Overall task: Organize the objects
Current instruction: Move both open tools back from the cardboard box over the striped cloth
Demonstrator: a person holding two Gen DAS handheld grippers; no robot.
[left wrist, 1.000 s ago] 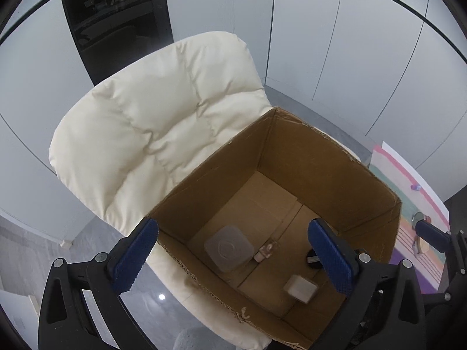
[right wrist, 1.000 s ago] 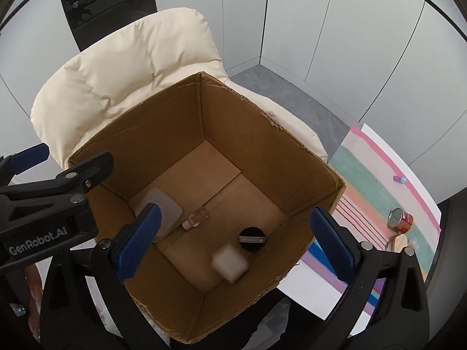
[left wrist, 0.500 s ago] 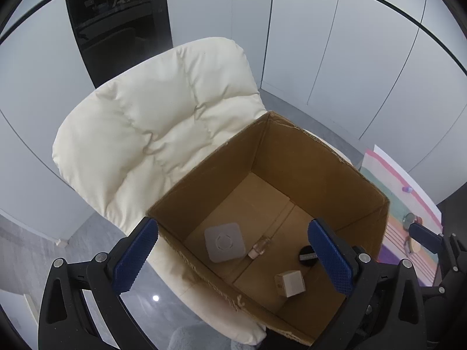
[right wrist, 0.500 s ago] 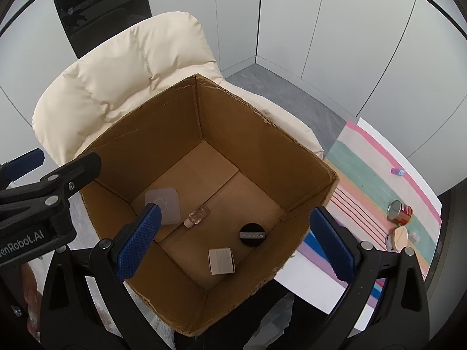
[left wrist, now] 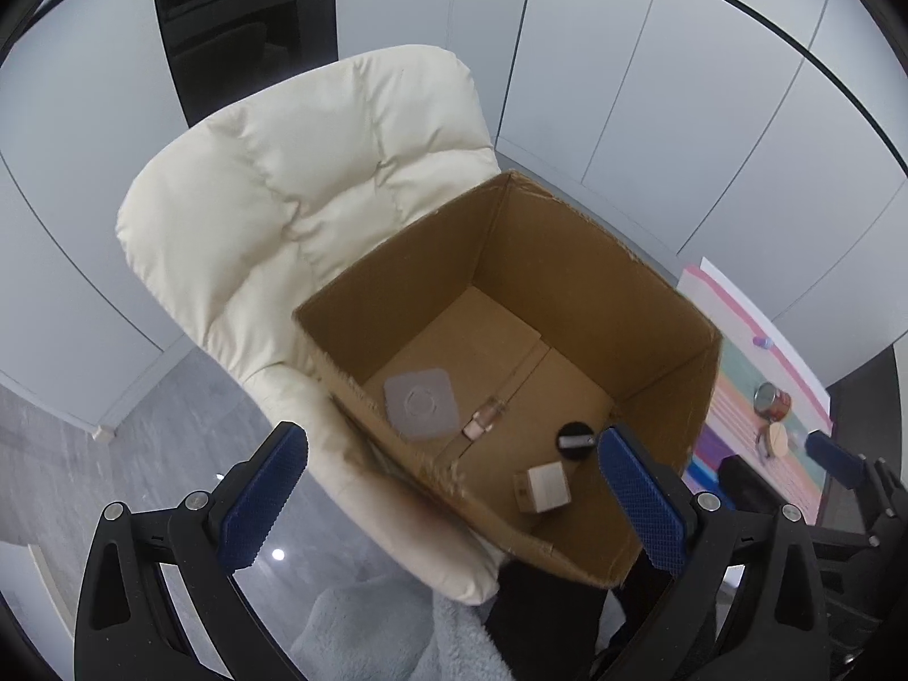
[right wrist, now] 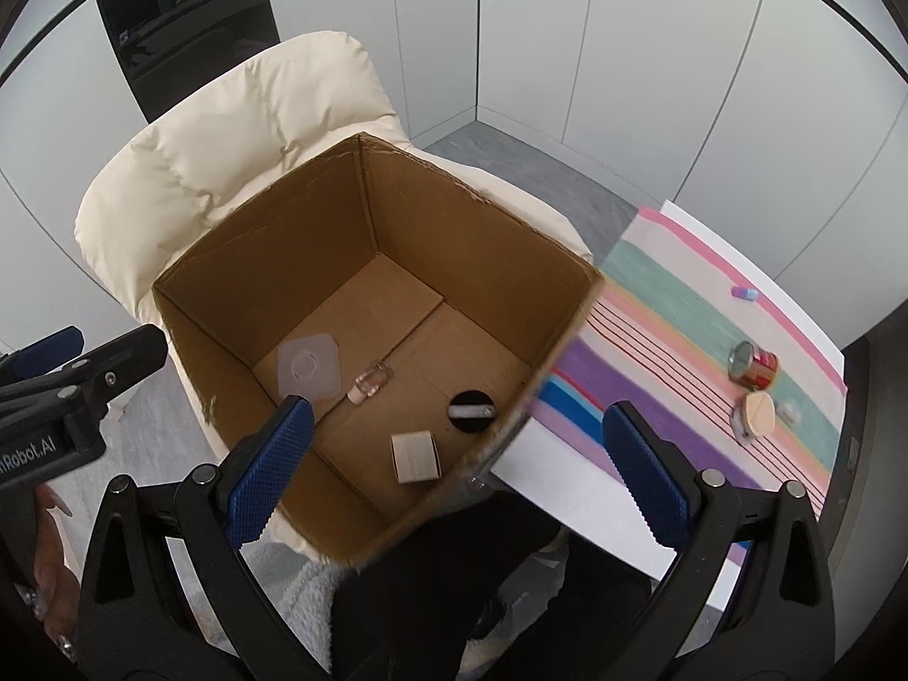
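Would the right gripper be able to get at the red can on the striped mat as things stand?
Probably yes: the right gripper is open and empty, and the red can lies uncovered on the striped mat, outside the cardboard box.

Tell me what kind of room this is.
Probably an office or studio corner, not a lived-in home: plain white wall panels, a grey floor, a cream padded chair holding a cardboard box, beside a striped mat.

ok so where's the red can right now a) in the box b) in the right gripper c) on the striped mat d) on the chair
c, the red can lies on the striped mat, outside the box, and both grippers are open and empty.
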